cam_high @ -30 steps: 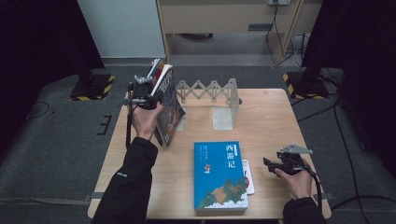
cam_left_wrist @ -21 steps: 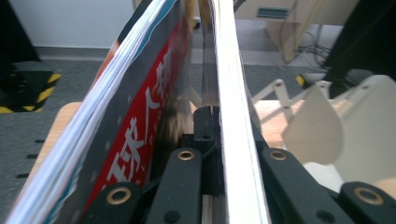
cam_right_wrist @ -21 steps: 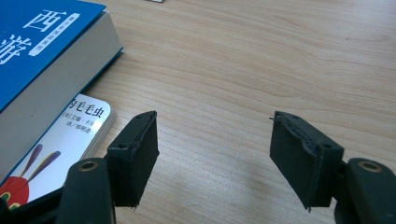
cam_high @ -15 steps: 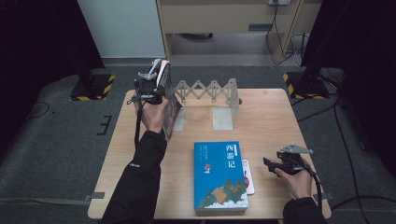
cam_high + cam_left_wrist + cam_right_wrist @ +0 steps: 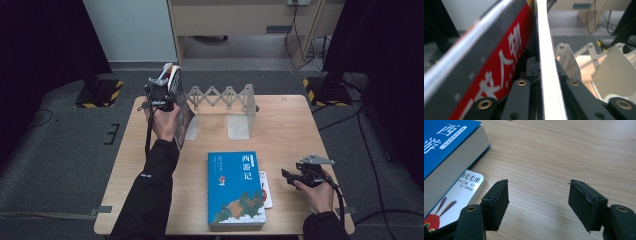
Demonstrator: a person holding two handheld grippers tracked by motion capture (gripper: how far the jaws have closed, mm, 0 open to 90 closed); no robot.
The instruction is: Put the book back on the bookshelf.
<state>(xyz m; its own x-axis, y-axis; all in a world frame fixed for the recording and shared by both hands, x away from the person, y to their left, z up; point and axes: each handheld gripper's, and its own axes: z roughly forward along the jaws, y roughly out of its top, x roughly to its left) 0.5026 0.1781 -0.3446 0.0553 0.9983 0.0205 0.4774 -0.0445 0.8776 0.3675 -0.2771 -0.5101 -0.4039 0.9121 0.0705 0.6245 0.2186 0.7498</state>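
My left gripper (image 5: pixel 161 92) pinches a red-and-grey book (image 5: pixel 181 107); my right gripper (image 5: pixel 295 177) rests with jaws apart on nothing.

The left pads have just eased slightly, yet the book stays clamped upright between them, beside the folding metal rack (image 5: pixel 226 97). Left of my right fingers lie a small white book (image 5: pixel 456 195) and the blue book (image 5: pixel 236 190) on the table (image 5: pixel 290 130).

Even overhead light, dark surroundings, soft shadows, blurred close-up in left gripper view
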